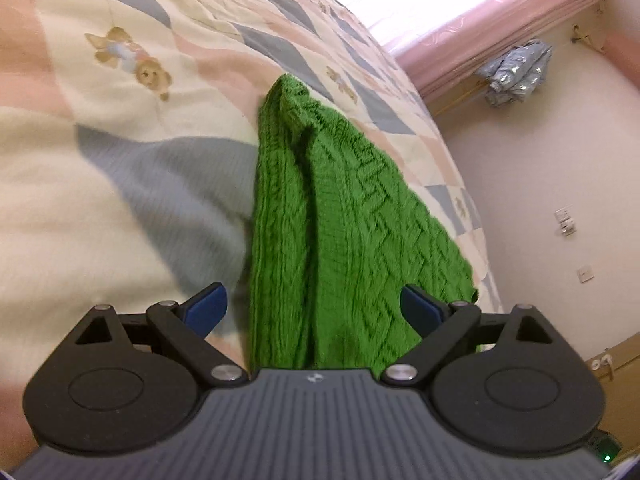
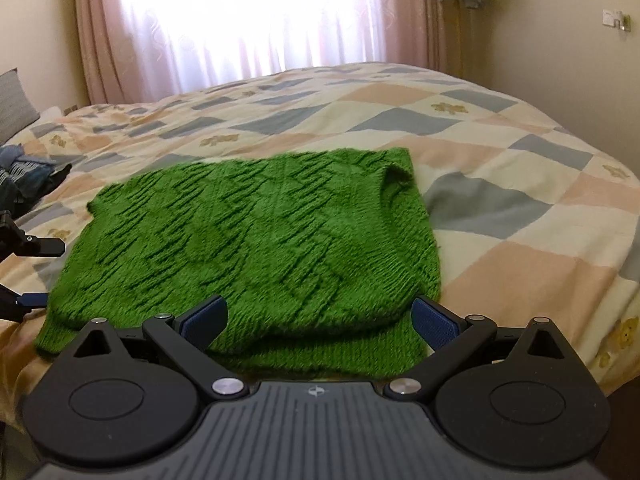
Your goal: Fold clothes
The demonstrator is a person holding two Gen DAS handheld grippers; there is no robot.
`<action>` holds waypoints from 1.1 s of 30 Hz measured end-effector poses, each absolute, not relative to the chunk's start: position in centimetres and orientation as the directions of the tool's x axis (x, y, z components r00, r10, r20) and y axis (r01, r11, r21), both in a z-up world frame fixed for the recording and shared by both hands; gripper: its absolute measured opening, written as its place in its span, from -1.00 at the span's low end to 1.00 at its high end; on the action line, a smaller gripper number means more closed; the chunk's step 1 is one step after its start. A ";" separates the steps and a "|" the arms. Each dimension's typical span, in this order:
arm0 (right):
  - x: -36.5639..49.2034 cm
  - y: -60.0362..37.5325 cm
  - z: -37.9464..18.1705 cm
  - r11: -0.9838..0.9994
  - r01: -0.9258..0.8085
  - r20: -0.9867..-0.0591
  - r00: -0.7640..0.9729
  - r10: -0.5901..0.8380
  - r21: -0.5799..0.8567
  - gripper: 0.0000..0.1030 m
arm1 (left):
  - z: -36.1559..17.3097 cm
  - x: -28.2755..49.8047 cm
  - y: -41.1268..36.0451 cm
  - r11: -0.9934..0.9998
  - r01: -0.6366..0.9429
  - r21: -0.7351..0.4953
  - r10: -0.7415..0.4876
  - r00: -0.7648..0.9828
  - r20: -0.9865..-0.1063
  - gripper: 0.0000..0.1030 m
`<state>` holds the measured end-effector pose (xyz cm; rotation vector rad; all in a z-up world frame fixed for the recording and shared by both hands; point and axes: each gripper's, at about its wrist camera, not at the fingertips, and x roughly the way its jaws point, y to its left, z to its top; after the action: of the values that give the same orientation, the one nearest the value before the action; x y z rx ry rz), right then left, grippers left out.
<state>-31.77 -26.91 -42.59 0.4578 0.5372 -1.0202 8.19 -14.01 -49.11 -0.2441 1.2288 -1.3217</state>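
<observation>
A green cable-knit sweater (image 2: 256,240) lies folded on the patchwork quilt (image 2: 500,184) of a bed. In the left wrist view the same sweater (image 1: 340,220) runs away from me as a long folded strip, and my left gripper (image 1: 314,308) stands open with the sweater's near end between its blue pads, not pinched. My right gripper (image 2: 318,320) is open too, its pads spread over the sweater's near edge. At the left border of the right wrist view, the left gripper's fingers (image 2: 40,246) show beside the sweater's left end.
A pile of dark blue clothes (image 2: 24,180) sits at the bed's left side near a grey pillow (image 2: 14,100). Pink curtains (image 2: 248,20) cover a bright window behind the bed. A silvery garment (image 1: 516,72) hangs on the wall past the bed's edge.
</observation>
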 end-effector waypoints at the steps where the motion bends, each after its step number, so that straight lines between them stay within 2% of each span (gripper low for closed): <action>1: -31.9 -27.2 -42.6 0.445 0.889 -0.609 0.413 -0.677 0.109 0.96 | -49.4 8.7 -14.3 0.312 0.586 -0.747 -0.820 -0.232 -0.524 0.78; 7: -32.4 -29.2 -42.5 0.419 0.900 -0.571 0.408 -0.712 0.122 0.83 | -49.9 8.1 -16.4 0.278 0.606 -0.745 -0.820 -0.254 -0.513 0.78; 10: -32.6 -29.9 -42.5 0.426 0.894 -0.554 0.428 -0.714 0.142 0.65 | -49.8 8.0 -17.0 0.272 0.617 -0.739 -0.818 -0.256 -0.515 0.75; 12: -32.7 -30.3 -42.4 0.435 0.886 -0.543 0.446 -0.711 0.158 0.48 | -49.9 8.1 -17.0 0.282 0.612 -0.738 -0.819 -0.247 -0.518 0.60; 15: -32.8 -30.8 -42.6 0.455 0.871 -0.542 0.478 -0.692 0.187 0.24 | -50.1 8.4 -16.4 0.290 0.592 -0.752 -0.825 -0.243 -0.510 0.52; 22: -32.9 -31.0 -43.3 0.478 0.849 -0.550 0.515 -0.658 0.224 0.23 | -50.1 8.2 -15.5 0.299 0.582 -0.756 -0.830 -0.232 -0.507 0.46; 25: -32.8 -31.0 -43.6 0.481 0.846 -0.560 0.518 -0.647 0.228 0.23 | -50.2 8.4 -15.4 0.311 0.579 -0.754 -0.827 -0.226 -0.515 0.13; 27: -32.8 -31.2 -44.0 0.475 0.848 -0.575 0.516 -0.635 0.237 0.23 | -50.3 8.6 -15.2 0.307 0.567 -0.764 -0.829 -0.236 -0.508 -0.31; 28: -32.9 -31.3 -44.2 0.470 0.849 -0.581 0.515 -0.630 0.243 0.23 | -50.4 8.8 -15.1 0.302 0.565 -0.768 -0.830 -0.240 -0.503 -0.39; 31: -33.1 -31.2 -44.4 0.468 0.848 -0.586 0.515 -0.625 0.247 0.23 | -50.8 9.1 -14.9 0.314 0.555 -0.770 -0.826 -0.239 -0.510 -0.41; 33: -33.0 -31.2 -44.4 0.469 0.850 -0.590 0.512 -0.624 0.242 0.23 | -51.2 9.5 -15.0 0.312 0.532 -0.787 -0.831 -0.249 -0.497 -0.34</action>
<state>-32.96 -31.20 -44.38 0.5545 0.4575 -0.9427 9.46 -15.01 -51.25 -0.3180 1.2689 -1.3236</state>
